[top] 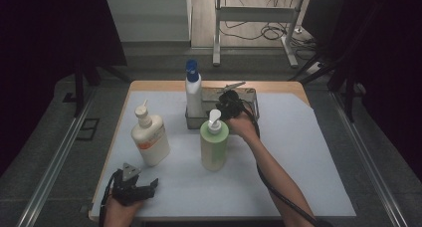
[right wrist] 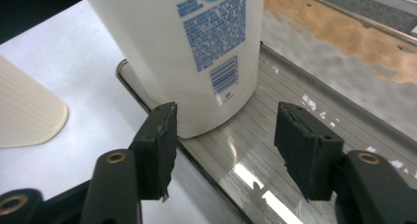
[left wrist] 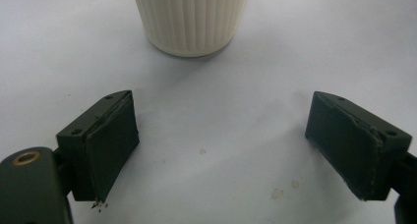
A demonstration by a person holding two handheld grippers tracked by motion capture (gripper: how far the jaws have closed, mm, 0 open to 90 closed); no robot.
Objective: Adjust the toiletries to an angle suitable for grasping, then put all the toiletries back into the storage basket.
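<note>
The surface (top: pixel 298 152) carries a metal tray (top: pixel 251 98) toward twelve o'clock, and in the tray's nine o'clock end stands the blue-capped white bottle (top: pixel 193 95), upright on the tray floor. It is a tall, smooth plastic bottle with a glossy label, so I judge it stiff enough to clamp but slippery, and top-heavy if it is anywhere near full. The safest hold looks like the flat-sided body, low to mid height, where the pads get broad contact; the narrow neck under the cap would let it swing.

The right claw (right wrist: pixel 223 150) sits just beside the bottle's base, its jaws apart with nothing between them and the pads clear of the plastic.

At six o'clock of the tray stands the green pump bottle (top: pixel 214 145), close to the right hand. At nine o'clock stands the cream pump bottle (top: pixel 150 137), ribbed along its sides, which should give better grip than the smooth one.

The left claw (left wrist: pixel 221 150) rests near seven o'clock of the surface, jaws wide apart and empty, facing the cream bottle's base.
</note>
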